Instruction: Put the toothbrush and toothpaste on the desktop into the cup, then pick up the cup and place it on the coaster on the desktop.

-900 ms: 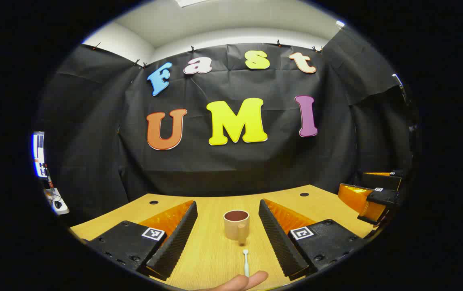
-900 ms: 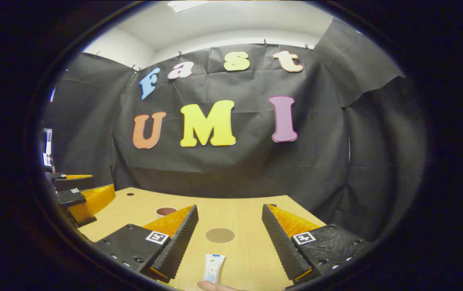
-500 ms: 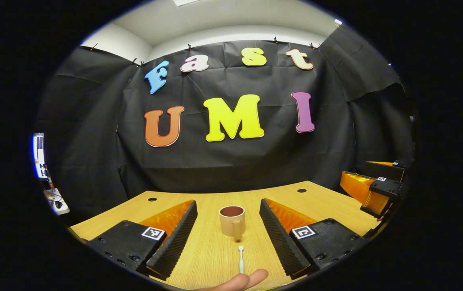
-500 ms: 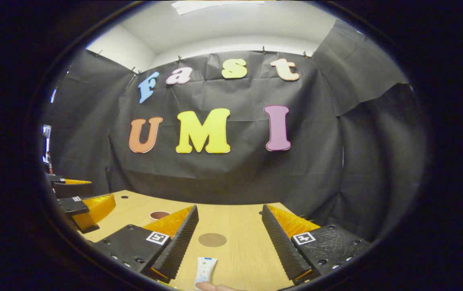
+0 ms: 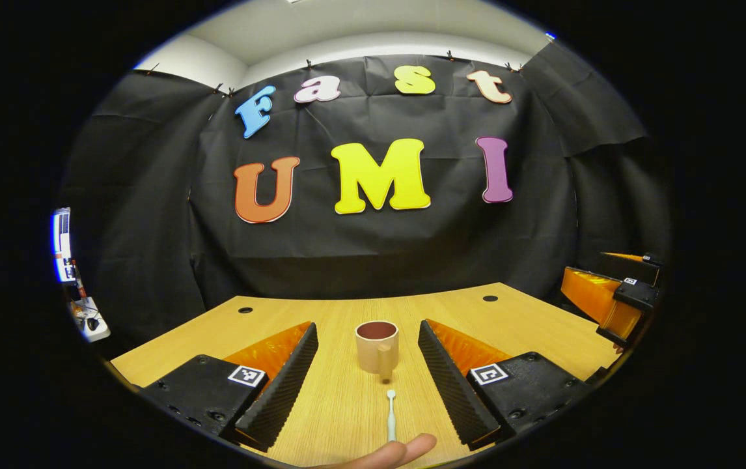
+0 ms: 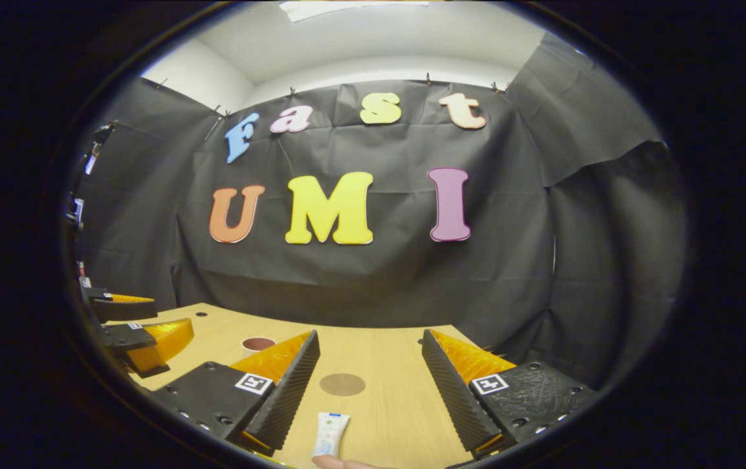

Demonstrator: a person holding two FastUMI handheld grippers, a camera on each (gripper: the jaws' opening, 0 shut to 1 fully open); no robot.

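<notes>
- Left gripper view looks along a wooden tabletop [image 5: 529,319], the largest thing in sight, with the left tongs [image 5: 368,365] spread wide apart and holding nothing.
- Right gripper view has the right tongs [image 6: 370,381] likewise wide apart and empty above the same tabletop; the left tongs show at its far left edge.
- Between the left tongs stands the beige cup [image 5: 377,346], upright on bare wood with its handle toward the camera; no toothbrush or toothpaste shows above its rim, though its bottom is hidden.
- Ahead of the right tongs lies the round brown coaster [image 6: 342,384], flat, with nothing on it; the cup sits well apart from it, to its left.
- Just short of the coaster lies the toothpaste tube [image 6: 331,434] on the wood, its near end cut off.
- Smallest, the white toothbrush [image 5: 390,414] lies on the tabletop just before the cup, its near end hidden behind a fingertip [image 5: 389,453].
- Judging by this, both items remain to be put in the cup, and the cup remains to be set on the coaster.
</notes>
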